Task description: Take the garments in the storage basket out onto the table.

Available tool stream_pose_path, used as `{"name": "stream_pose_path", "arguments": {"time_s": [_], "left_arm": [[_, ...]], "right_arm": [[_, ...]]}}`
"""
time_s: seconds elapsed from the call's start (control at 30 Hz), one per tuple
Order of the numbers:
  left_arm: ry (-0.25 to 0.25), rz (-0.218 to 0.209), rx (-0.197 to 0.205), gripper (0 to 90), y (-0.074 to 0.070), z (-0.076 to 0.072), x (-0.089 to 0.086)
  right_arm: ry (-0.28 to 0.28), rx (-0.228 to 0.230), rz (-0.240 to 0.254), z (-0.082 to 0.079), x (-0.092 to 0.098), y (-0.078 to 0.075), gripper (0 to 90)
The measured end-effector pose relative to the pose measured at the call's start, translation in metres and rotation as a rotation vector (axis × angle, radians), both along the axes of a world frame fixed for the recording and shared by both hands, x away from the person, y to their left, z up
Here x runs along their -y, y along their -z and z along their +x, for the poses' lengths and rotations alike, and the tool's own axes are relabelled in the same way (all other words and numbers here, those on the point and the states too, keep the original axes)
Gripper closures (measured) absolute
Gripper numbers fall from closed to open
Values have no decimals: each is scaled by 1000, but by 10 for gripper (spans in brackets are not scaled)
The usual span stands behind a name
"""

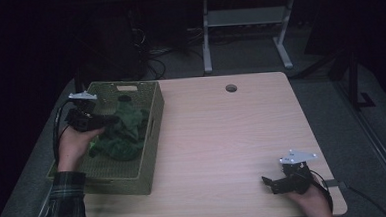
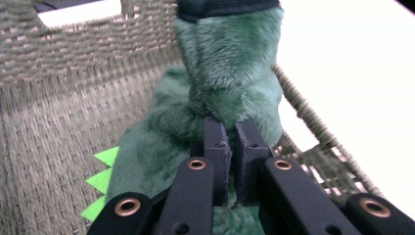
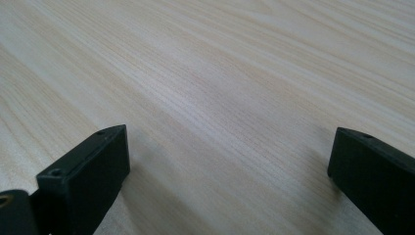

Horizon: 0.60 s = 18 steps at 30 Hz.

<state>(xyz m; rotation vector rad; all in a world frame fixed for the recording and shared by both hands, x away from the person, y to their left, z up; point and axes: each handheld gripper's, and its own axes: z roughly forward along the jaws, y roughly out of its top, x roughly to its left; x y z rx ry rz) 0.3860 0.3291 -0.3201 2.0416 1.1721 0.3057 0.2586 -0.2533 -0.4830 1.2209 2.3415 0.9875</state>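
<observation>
The bench (image 1: 222, 137) lies bare from the woven basket (image 1: 150, 141) across to its right edge, wide room for a claw to pass. The basket's walls hem the left side, and the green plush (image 1: 125, 134) heaps against the right-hand wall, leaving open floor along its left.

We see dk green plush (image 2: 230, 68) w/ lime spikes (image 2: 100, 178), olive woven basket (image 1: 152, 140), pale wood-grain table (image 1: 232, 136), plaid sleeve (image 1: 65, 200).
</observation>
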Motion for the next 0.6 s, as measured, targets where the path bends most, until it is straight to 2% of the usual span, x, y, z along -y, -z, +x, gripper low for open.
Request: {"name": "stream_pose_path", "arguments": {"time_s": [0.1, 0.37, 0.6], "left_arm": [[4, -18, 13, 859, -9, -2, 0], [22, -21, 58, 863, -36, -9, 4], [19, -48, 105, 863, -56, -11, 6]], "right_arm": [[0, 0, 0, 0, 0, 0, 15], [0, 0, 0, 0, 0, 0, 15], [0, 1, 0, 0, 0, 0, 15]]}}
